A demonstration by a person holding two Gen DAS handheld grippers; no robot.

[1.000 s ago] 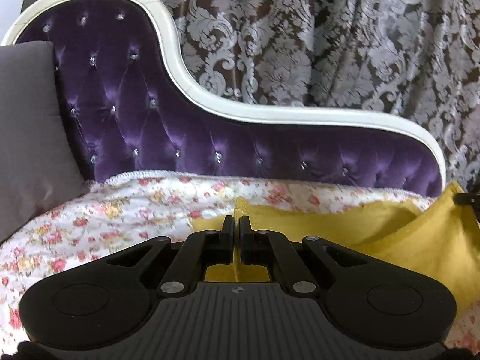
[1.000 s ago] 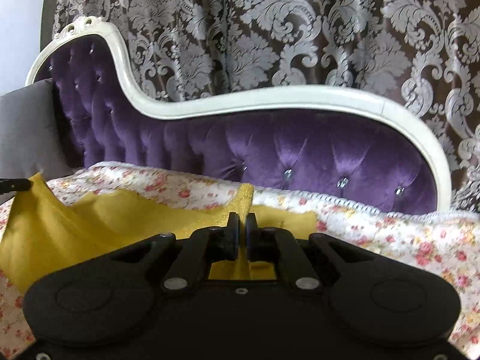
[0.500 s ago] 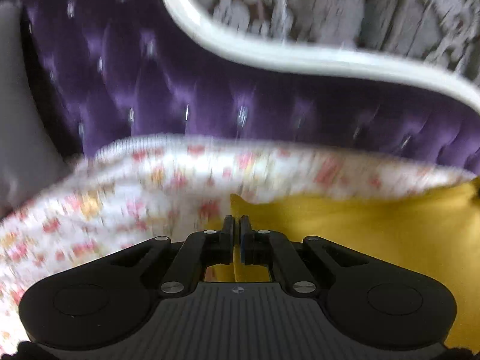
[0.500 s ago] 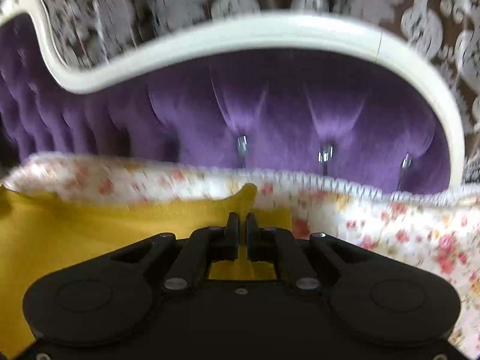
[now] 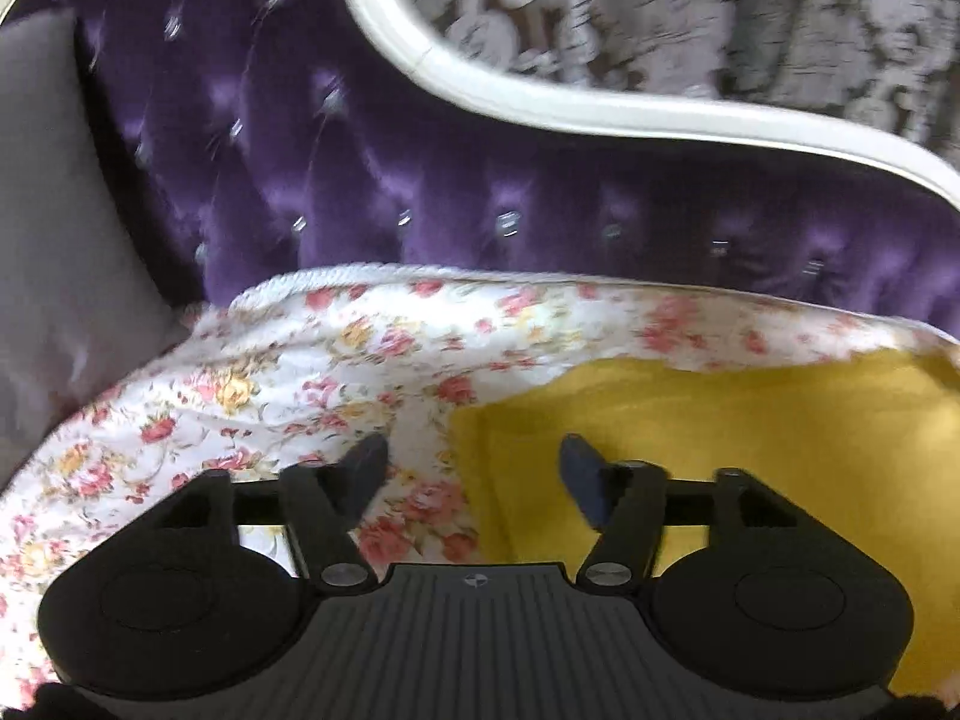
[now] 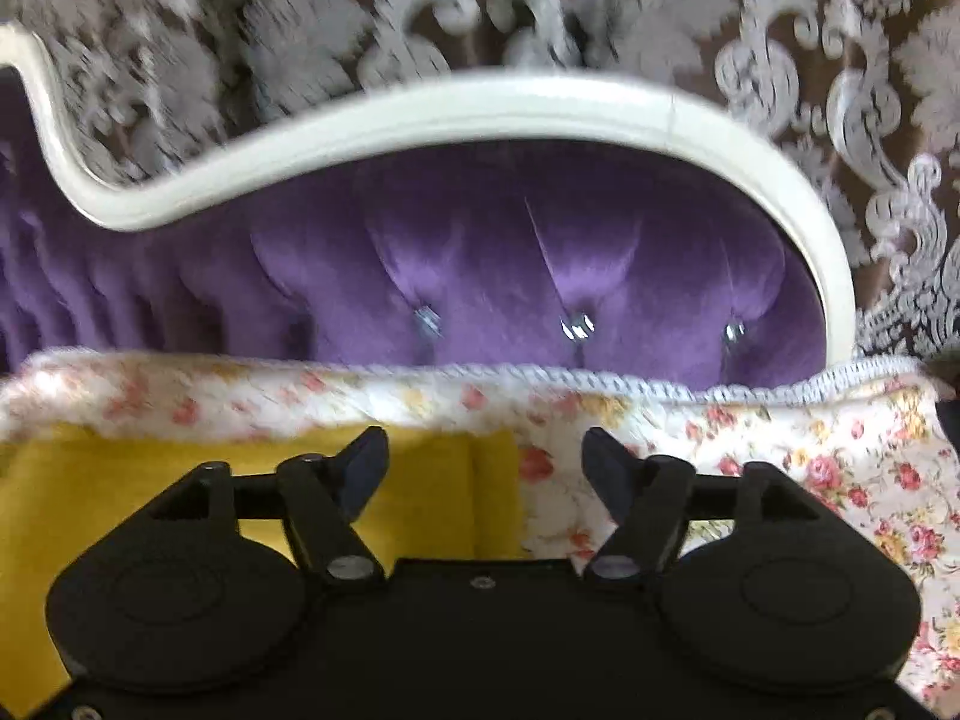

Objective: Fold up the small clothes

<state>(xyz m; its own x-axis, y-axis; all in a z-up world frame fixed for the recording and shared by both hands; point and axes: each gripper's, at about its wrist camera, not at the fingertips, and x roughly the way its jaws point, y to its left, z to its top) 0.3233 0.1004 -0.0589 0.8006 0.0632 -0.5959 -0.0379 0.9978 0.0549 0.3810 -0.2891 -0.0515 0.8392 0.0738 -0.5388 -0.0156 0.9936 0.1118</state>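
A yellow garment [image 5: 750,444] lies flat on the floral bedspread [image 5: 270,372] of a purple sofa. In the left wrist view its left corner sits under my left gripper [image 5: 474,456], whose jaws are opening wide, with no pad pressing on the cloth. The right wrist view shows the garment's right corner [image 6: 444,480] lying below my right gripper [image 6: 486,456]. Those jaws are opening too, and the cloth is loose beneath them.
The tufted purple backrest [image 5: 510,180] with its white curved frame [image 6: 450,108] rises just behind the bedspread. A grey cushion [image 5: 54,228] leans at the left end. A patterned curtain [image 6: 600,6] hangs behind the sofa.
Both grippers were shut on the garment's corners and have let go with jaws spread wide. Both moved toward the backrest and tipped down, and the raised yellow cloth now lies flat.
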